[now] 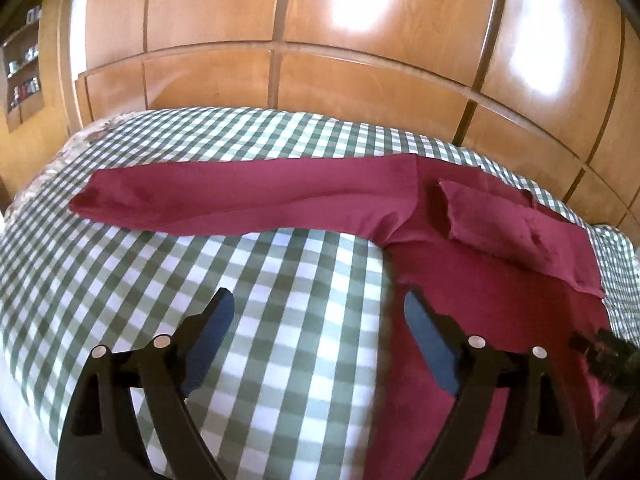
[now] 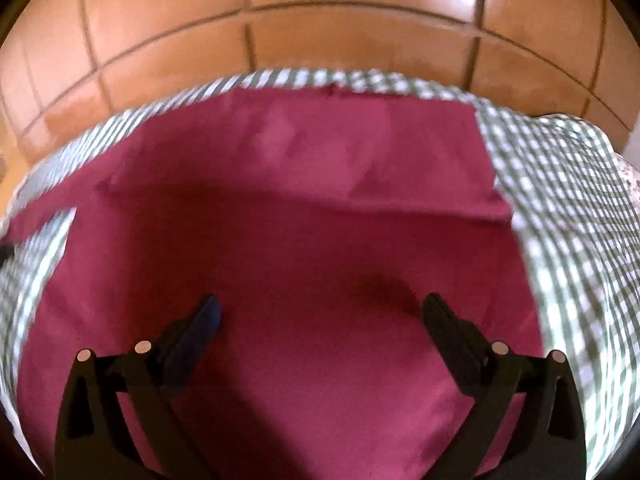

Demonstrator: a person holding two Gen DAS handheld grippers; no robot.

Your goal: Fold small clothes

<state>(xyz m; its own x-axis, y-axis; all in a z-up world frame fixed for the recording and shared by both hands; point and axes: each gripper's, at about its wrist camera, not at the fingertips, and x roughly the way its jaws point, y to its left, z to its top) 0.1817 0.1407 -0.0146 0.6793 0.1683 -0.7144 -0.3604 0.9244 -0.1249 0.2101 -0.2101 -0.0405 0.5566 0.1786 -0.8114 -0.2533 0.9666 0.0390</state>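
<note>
A dark red long-sleeved garment lies on a green-and-white checked cloth. One sleeve stretches out flat to the left. The other sleeve is folded back over the body. My left gripper is open and empty above the checked cloth, with its right finger over the garment's left edge. In the right wrist view the garment fills the middle, blurred. My right gripper is open and empty just above the garment's body. A dark piece of the right gripper shows at the right edge of the left wrist view.
A wall of glossy wooden panels stands behind the covered surface. A shelf niche with small items is at the far left. The checked cloth drops off at the right edge in the right wrist view.
</note>
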